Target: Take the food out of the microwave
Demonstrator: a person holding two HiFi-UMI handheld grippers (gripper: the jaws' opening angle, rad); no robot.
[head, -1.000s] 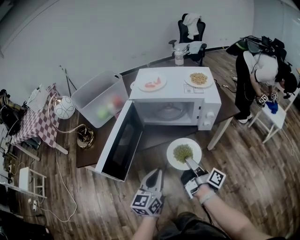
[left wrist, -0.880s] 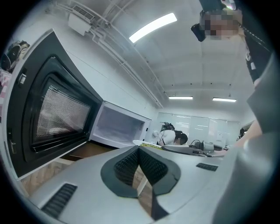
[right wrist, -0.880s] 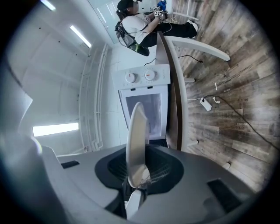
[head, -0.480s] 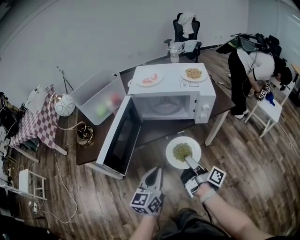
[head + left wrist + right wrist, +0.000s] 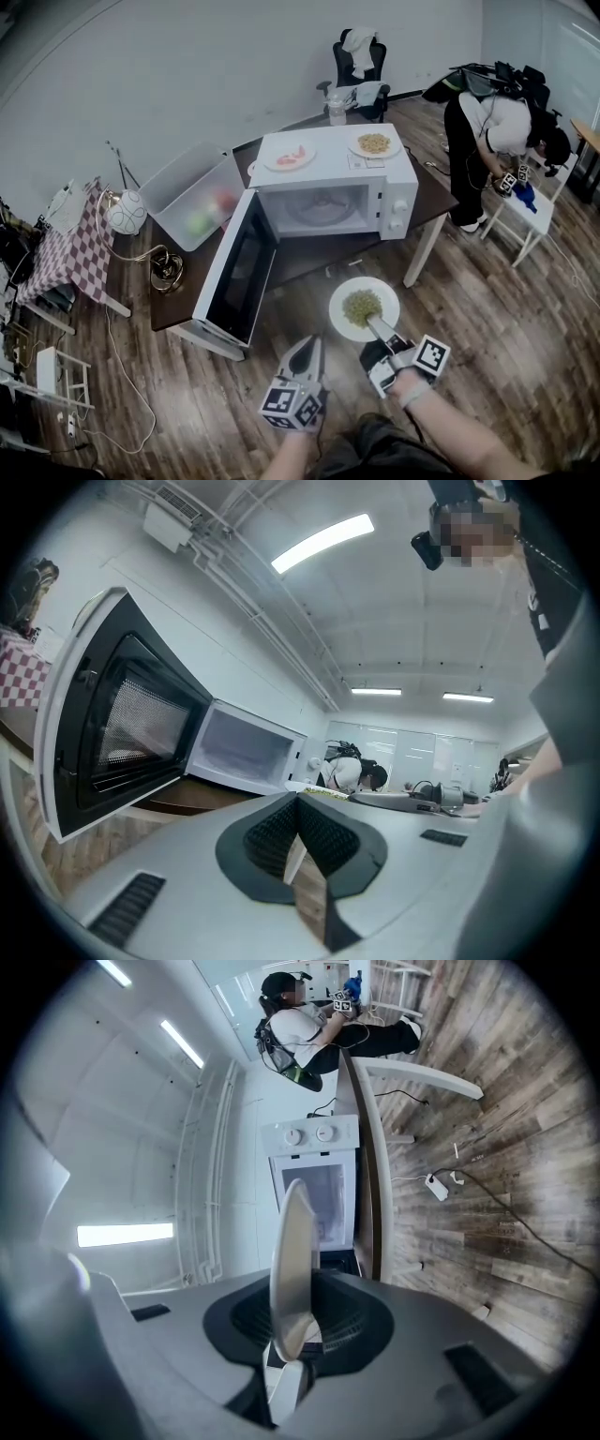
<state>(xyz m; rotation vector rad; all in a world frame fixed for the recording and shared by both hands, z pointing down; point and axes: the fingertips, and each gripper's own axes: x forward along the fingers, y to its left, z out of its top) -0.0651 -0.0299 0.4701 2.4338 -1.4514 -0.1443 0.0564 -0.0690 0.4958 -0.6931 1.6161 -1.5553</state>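
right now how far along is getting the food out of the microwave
Done: the door is open and the plate of food is out of the microwave. In hand: the right gripper clamps the plate's rim, over the floor; the left gripper is empty. Left: likely setting it down, shutting the door.

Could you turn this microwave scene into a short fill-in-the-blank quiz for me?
1. The microwave has its door standing ___.
2. The right gripper is clamped on the rim of a white plate that carries ___ food.
3. With the plate of red food and the plate of yellowish food, ___ plates sit on top of the microwave.
4. The left gripper has its jaws together and holds ___.

Missing words: open; green; two; nothing
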